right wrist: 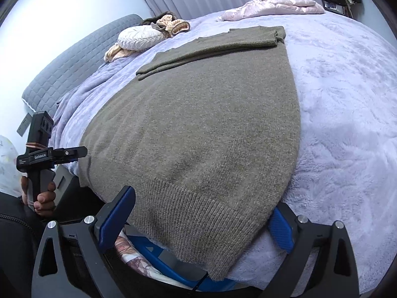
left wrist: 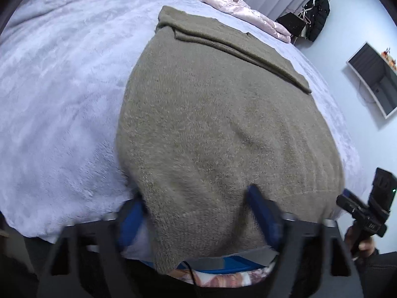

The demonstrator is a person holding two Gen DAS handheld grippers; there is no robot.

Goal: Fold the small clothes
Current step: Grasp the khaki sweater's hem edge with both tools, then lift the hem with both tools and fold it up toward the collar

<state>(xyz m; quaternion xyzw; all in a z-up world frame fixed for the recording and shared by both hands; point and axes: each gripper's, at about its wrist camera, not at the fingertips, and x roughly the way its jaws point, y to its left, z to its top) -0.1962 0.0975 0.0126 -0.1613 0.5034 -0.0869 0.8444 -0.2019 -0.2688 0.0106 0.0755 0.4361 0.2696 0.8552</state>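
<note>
An olive-grey knit sweater point(left wrist: 211, 114) lies flat on the lavender bed cover point(left wrist: 62, 87), sleeves folded across its far end. Its near hem hangs toward me. My left gripper point(left wrist: 196, 211) is open, its blue fingers point(left wrist: 263, 213) on either side of the hem's left corner. My right gripper point(right wrist: 206, 226) is open too, blue fingers point(right wrist: 116, 218) straddling the ribbed hem point(right wrist: 198, 213) at the right corner of the sweater point(right wrist: 198, 114). Each gripper shows in the other's view: the right point(left wrist: 364, 211), the left point(right wrist: 49, 156).
A pink quilted jacket point(right wrist: 270, 7) lies at the far side of the bed. A white cushion point(right wrist: 139, 37) and beige clothes point(right wrist: 173, 24) sit by the grey headboard point(right wrist: 74, 62). A wall screen point(left wrist: 377, 74) and hanging dark coat point(left wrist: 317, 17) are beyond the bed.
</note>
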